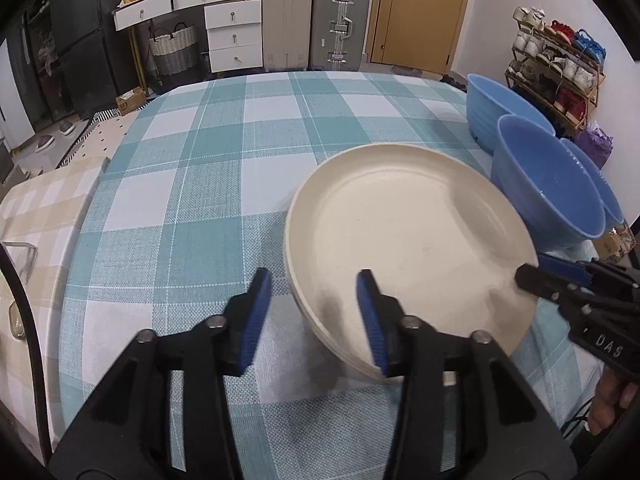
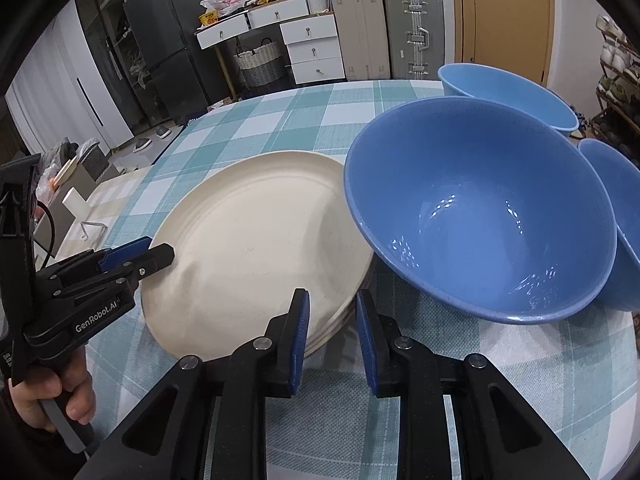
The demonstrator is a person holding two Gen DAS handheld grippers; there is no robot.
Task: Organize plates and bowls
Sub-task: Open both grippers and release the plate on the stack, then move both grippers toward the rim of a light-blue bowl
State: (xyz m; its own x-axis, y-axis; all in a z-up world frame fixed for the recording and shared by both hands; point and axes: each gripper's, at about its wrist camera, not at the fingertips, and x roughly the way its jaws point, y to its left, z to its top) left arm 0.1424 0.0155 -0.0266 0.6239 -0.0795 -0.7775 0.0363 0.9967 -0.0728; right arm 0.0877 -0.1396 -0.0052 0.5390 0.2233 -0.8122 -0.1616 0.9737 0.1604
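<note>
A stack of cream plates (image 1: 404, 236) (image 2: 256, 252) lies on the checked tablecloth (image 1: 208, 184). Three blue bowls stand to its right: a near bowl (image 2: 480, 208) (image 1: 548, 184) whose rim overhangs the plate edge, a far bowl (image 2: 508, 92) (image 1: 500, 108), and one at the right edge (image 2: 620, 216). My left gripper (image 1: 316, 316) is open, its jaws straddling the near-left rim of the plates; it also shows in the right wrist view (image 2: 152, 256). My right gripper (image 2: 332, 328) is open with a narrow gap at the plates' near-right rim, just below the near bowl; its tips show in the left wrist view (image 1: 532, 276).
A second table with a beige checked cloth (image 1: 44, 204) adjoins on the left, with a clear stand (image 2: 90, 230) on it. Behind the table are white drawers (image 1: 232, 36), a wicker basket (image 1: 174, 50), two suitcases (image 1: 316, 20), a door and a shoe rack (image 1: 556, 68).
</note>
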